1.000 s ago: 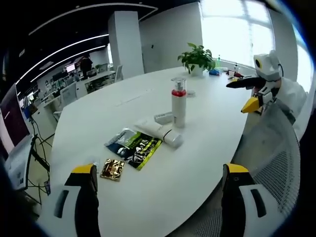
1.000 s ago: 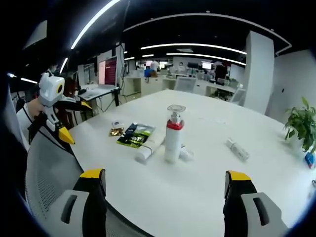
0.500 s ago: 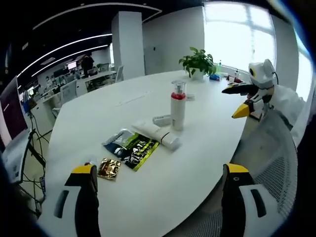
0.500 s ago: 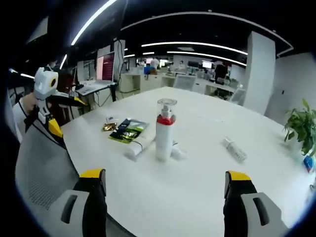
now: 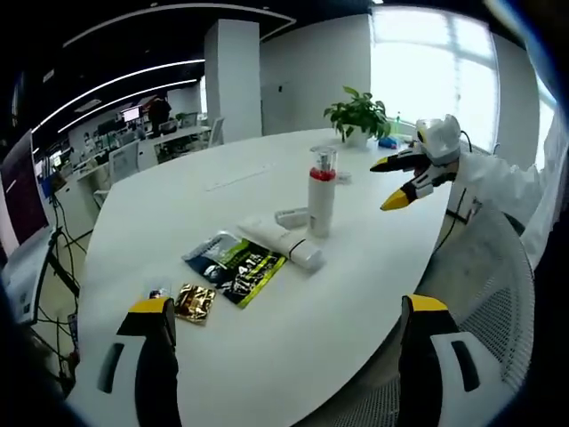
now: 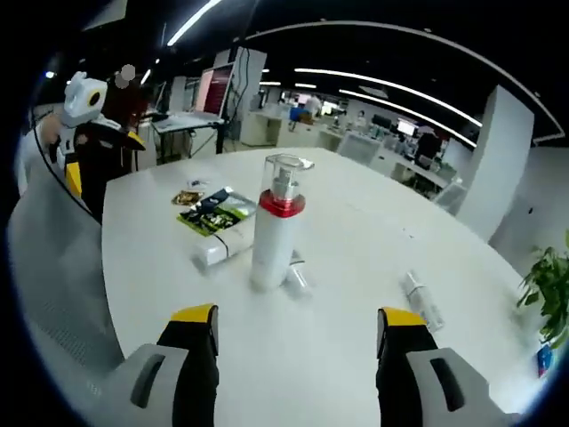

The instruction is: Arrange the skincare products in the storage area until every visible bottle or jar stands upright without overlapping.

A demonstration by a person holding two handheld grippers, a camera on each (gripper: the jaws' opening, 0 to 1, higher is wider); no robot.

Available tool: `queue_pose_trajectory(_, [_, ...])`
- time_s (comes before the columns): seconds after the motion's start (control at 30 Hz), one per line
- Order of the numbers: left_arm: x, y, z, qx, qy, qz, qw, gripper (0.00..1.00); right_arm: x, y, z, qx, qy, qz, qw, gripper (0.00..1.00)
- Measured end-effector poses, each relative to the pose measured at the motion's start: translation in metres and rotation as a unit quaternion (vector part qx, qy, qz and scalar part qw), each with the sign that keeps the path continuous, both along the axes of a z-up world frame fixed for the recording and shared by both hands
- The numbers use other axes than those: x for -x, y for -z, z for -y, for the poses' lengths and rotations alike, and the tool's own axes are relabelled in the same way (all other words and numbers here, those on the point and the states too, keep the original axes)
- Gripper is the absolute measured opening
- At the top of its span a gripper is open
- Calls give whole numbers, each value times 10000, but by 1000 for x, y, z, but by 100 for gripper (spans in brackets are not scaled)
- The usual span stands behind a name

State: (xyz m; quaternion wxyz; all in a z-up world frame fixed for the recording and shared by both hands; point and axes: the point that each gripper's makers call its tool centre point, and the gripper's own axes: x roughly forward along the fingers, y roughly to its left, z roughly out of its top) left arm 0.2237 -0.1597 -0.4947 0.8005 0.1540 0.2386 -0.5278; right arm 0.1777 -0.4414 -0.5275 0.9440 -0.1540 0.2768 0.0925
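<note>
white pump bottle [image 6: 272, 233] upright, red collar, clear cap

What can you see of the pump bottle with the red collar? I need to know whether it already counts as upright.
The pump bottle stands upright on the white table. It has a white cylindrical body, a red collar and a clear cap over the pump head, and looks like plastic. A white tube lies flat by its base, as does a smaller item; whether either touches it is unclear. Neither gripper holds it.
</note>
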Motion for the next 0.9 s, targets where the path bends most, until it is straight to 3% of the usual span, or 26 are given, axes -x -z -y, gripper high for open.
queue_pose_trajectory(0.13, [0,1,-1,5,-40,-22,10000,99,-22,10,3,253,-480,53,9985,57])
queue_pose_trajectory(0.3, [-3,1,-2,47,-143,-6,9999,99,-40,25,8,368,-645,-90,9972,45])
queue_pose_trajectory(0.5, [-4,1,-3,74,-196,-33,9998,99,-61,29,7,403,-847,-87,9956,29])
queue_pose_trajectory(0.9, [-4,5,-4,23,-237,-90,9997,99,-82,52,-2,595,-1451,-341,9870,21])
